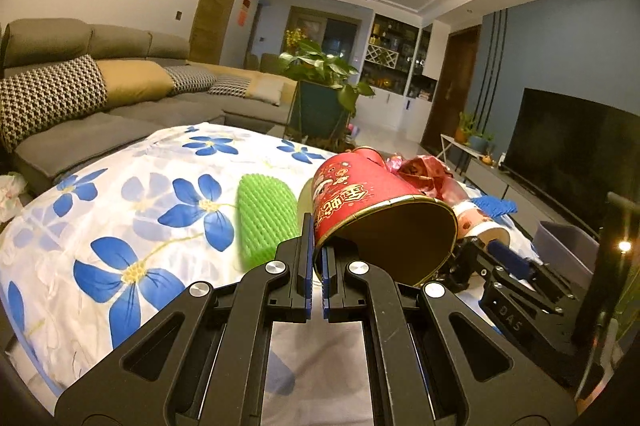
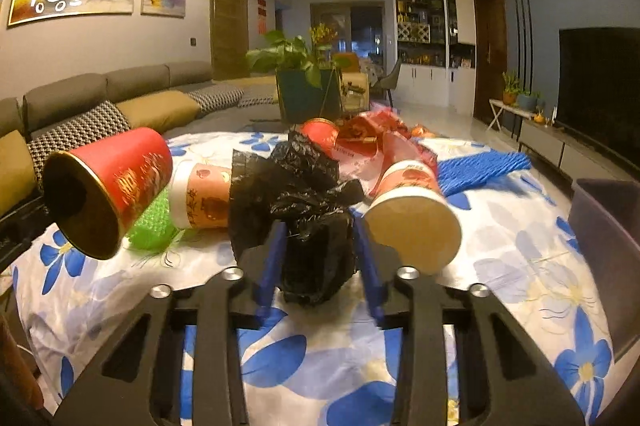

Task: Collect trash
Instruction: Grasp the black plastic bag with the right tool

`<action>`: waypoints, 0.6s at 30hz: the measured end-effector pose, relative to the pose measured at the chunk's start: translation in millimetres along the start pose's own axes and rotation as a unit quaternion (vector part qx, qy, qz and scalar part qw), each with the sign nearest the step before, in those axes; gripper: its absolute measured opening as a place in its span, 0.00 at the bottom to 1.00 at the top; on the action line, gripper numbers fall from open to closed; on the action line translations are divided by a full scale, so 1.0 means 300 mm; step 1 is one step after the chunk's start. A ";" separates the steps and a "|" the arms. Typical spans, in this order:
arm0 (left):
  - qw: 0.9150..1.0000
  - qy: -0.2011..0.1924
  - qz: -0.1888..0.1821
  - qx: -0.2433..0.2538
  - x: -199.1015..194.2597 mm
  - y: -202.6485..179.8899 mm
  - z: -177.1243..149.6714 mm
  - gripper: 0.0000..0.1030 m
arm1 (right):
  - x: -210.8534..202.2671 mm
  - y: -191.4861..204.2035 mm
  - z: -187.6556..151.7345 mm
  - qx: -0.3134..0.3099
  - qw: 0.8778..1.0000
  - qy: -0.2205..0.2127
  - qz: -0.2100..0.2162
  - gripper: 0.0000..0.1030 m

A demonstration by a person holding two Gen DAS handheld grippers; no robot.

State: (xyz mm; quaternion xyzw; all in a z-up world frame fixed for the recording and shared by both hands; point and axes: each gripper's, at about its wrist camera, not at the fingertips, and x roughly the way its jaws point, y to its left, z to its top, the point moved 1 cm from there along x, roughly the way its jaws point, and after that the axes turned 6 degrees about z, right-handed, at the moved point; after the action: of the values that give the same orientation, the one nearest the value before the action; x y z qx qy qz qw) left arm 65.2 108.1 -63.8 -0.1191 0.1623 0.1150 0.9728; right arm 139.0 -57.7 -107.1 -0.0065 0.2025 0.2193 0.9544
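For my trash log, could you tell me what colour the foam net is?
Green foam net, clearest in the left wrist view.

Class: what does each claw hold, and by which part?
Left claw: red canister, pinched at its open rim. Right claw: crumpled black plastic bag, its near end between the fingers.

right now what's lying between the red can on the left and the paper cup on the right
In the right wrist view, between the red can and the paper cup lie a second paper cup on its side, green foam netting and the crumpled black plastic bag.
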 end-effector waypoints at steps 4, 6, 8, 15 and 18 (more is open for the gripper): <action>1.000 0.003 -0.003 -0.001 0.012 0.004 0.000 0.02 | 0.040 -0.004 0.001 0.005 1.000 0.023 0.001 0.17; 1.000 0.006 -0.006 0.000 0.017 0.003 -0.002 0.02 | 0.049 0.004 0.001 0.002 1.000 0.028 0.005 0.08; 1.000 0.007 -0.006 0.000 0.014 0.000 -0.007 0.02 | 0.038 0.008 0.000 -0.003 1.000 0.023 0.007 0.04; 1.000 0.004 -0.001 0.001 -0.003 0.006 0.002 0.02 | -0.071 0.036 0.012 -0.013 1.000 -0.011 0.025 0.02; 1.000 0.000 0.001 0.000 -0.025 0.003 0.007 0.02 | -0.144 0.047 0.024 -0.020 0.999 -0.030 0.033 0.02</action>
State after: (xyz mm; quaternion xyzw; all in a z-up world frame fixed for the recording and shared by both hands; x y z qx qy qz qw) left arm 58.7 108.2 -59.3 -0.1186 0.1621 0.1159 0.9728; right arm 100.3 -62.1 -82.5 -0.0123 0.1692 0.2546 0.9520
